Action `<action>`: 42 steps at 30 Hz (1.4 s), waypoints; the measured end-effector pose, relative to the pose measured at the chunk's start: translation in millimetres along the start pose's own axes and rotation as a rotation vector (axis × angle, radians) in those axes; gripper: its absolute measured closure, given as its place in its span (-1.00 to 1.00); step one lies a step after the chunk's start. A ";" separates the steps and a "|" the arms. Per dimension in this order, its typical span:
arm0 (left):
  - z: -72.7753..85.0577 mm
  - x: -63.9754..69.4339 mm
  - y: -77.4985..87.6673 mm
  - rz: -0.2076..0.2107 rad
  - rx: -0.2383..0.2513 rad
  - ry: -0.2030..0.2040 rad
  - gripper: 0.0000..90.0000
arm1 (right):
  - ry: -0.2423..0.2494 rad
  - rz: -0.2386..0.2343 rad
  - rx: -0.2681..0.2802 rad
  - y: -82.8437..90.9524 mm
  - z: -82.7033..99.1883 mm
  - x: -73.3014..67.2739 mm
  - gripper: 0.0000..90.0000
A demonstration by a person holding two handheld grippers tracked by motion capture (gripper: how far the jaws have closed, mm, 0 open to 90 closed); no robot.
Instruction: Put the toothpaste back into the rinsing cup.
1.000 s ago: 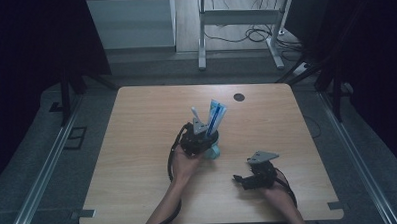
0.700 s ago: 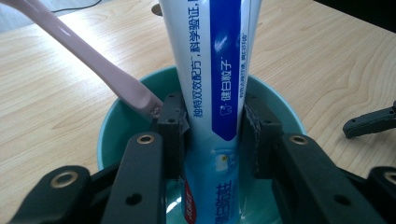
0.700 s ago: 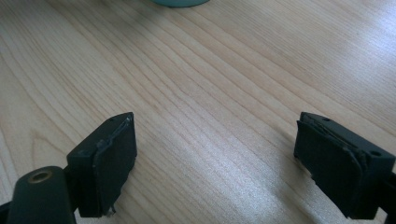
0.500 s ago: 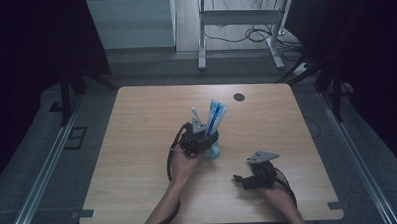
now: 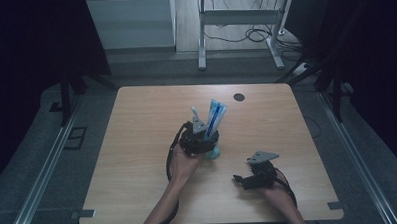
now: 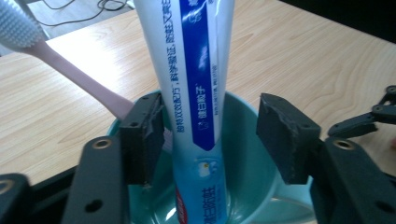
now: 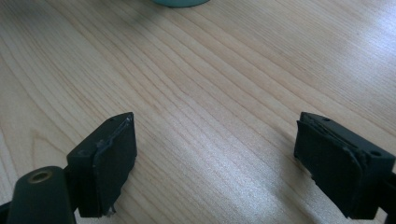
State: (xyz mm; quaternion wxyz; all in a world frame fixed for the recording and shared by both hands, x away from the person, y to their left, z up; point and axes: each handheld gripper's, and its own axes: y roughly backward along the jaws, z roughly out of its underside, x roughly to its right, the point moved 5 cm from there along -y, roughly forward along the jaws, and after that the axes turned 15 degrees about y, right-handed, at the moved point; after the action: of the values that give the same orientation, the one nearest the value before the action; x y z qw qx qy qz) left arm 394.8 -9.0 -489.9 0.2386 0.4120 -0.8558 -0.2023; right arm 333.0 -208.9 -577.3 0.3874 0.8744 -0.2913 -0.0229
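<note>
Left tongs point(image 6: 212, 140) have just been opening: the toothpaste tube point(image 6: 201, 84) stands between the jaws, the pad on one side still at its edge and the other pad well clear, so no grip now. Reads as a release. The tube is upright in the teal cup point(image 6: 243, 186), beside a pink toothbrush point(image 6: 70, 70) leaning on the rim. The cup sits mid-desk point(image 5: 137, 144), just ahead of the left hand point(image 5: 183, 160).

Judgement: the placing step looks done; next is backing the left tongs off without knocking the tube.

Right tongs point(image 7: 212, 163) spread wide, nothing between them, low over bare desk near the cup.

Versus the earlier high views: cup, tube, brush and both hands sit in the same spots.
</note>
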 end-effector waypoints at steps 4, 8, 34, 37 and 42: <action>-1.1 0.4 2.9 0.024 -0.019 -0.003 -0.19 | -0.001 -0.001 0.000 0.0 -0.1 -0.1 -0.71; -1.0 1.4 4.6 0.040 -0.035 -0.004 -0.29 | -0.001 0.000 0.000 0.0 0.0 -0.1 -0.71; 7.8 8.8 22.4 0.095 -0.061 -0.001 -0.59 | 0.003 0.000 0.000 0.1 0.0 0.2 -0.71; 10.7 7.6 25.2 0.097 -0.067 0.002 -0.62 | 0.001 -0.001 -0.001 0.2 0.0 0.0 -0.71; 16.0 4.8 28.6 0.091 -0.082 0.003 -0.66 | 0.001 -0.001 -0.001 0.1 0.0 0.0 -0.71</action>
State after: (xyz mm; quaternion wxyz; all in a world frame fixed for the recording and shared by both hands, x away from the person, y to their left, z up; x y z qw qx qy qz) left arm 365.6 6.2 -486.1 0.2655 0.3627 -0.8644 -0.2252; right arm 332.9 -209.1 -577.2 0.3879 0.8744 -0.2906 -0.0231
